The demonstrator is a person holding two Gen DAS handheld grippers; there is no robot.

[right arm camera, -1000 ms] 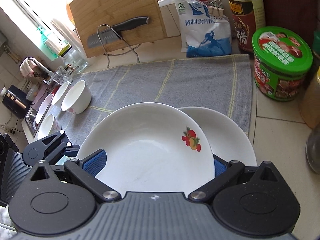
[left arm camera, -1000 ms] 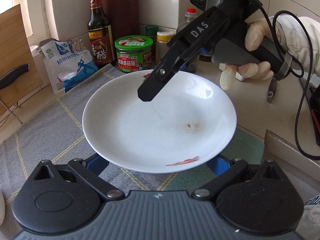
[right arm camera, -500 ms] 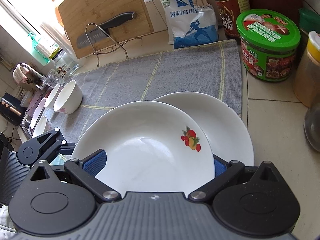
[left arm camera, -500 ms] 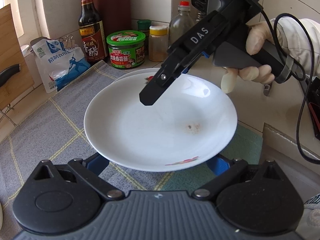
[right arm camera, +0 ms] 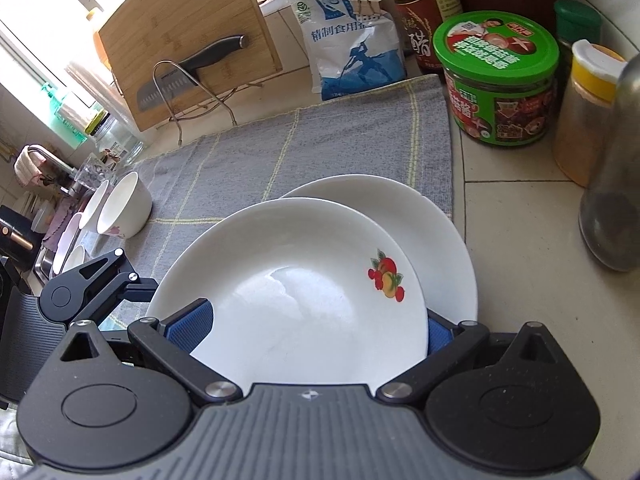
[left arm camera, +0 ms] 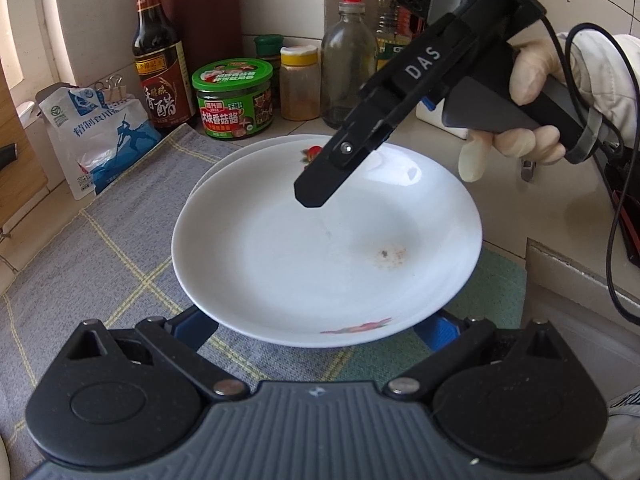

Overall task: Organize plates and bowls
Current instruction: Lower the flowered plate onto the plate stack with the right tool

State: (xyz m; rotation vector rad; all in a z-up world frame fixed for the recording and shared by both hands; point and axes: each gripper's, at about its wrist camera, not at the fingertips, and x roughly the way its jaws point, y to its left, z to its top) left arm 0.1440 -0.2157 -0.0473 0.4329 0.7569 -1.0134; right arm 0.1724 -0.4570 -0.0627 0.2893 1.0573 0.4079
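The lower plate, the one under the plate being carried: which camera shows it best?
The right wrist view: the lower plate shows a broad crescent resting at the grey towel's corner. In the left wrist view only a thin sliver of rim shows behind the carried plate.

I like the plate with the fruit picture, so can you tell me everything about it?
The top plate is round, white and glossy, like glazed china, and shallow. A small red and yellow fruit picture sits near its rim, another on the opposite side, and there is a brownish smudge inside. It is tilted over a second white plate lying on the grey cloth. The right claw and the left claw each hold an edge.
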